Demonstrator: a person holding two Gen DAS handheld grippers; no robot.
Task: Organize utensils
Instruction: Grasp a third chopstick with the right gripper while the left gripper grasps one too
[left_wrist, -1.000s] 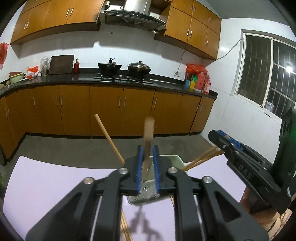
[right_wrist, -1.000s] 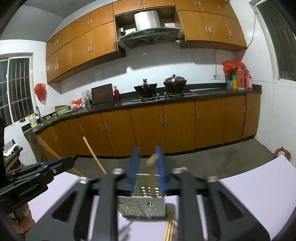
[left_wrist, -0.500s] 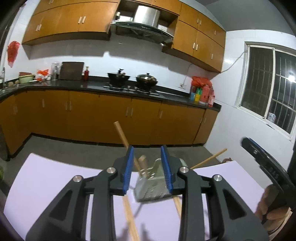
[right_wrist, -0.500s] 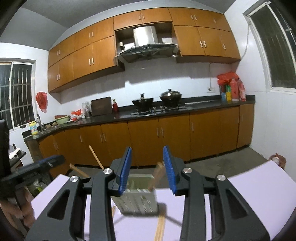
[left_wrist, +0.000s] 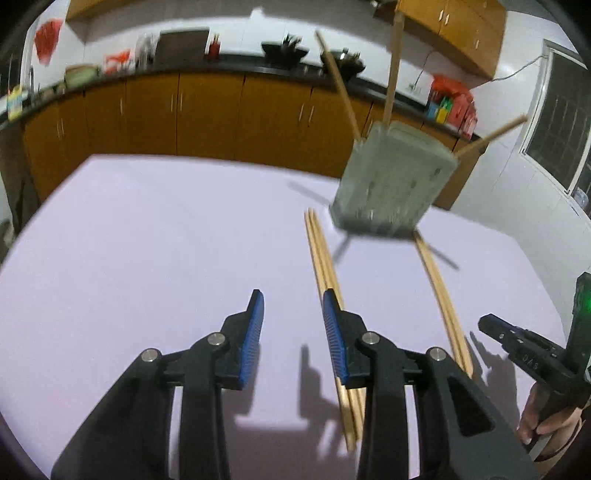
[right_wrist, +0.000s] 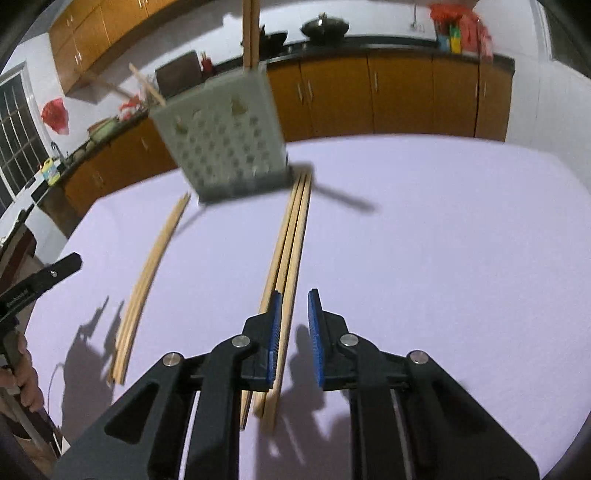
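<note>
**Clerk:** Item one, the step in hand?

**Me:** Picking up loose chopsticks to stow. My right gripper is over the right-hand bundle of chopsticks lying on the lilac table. Its jaws are closing; one stick runs between the blue pads, but I see no pad pressing on it yet, so nothing is gripped.

**Clerk:** Item two, the other claw?

**Me:** My left gripper stands parted and empty. The left bundle of chopsticks passes under its right finger rather than through the gap. I judge it needs shifting sideways before it can close on a stick.

**Clerk:** Item three, containers?

**Me:** One grey perforated utensil holder, standing at the far ends of both bundles. Contents: several chopsticks, some upright, some leaning out at the sides. Exact count I cannot tell; the picture is blurred there.

**Clerk:** Next move?

**Me:** As I judge it: finish the pinch on a single stick, lift it clear of its neighbours, tip it upright and drop it into the holder.
</note>
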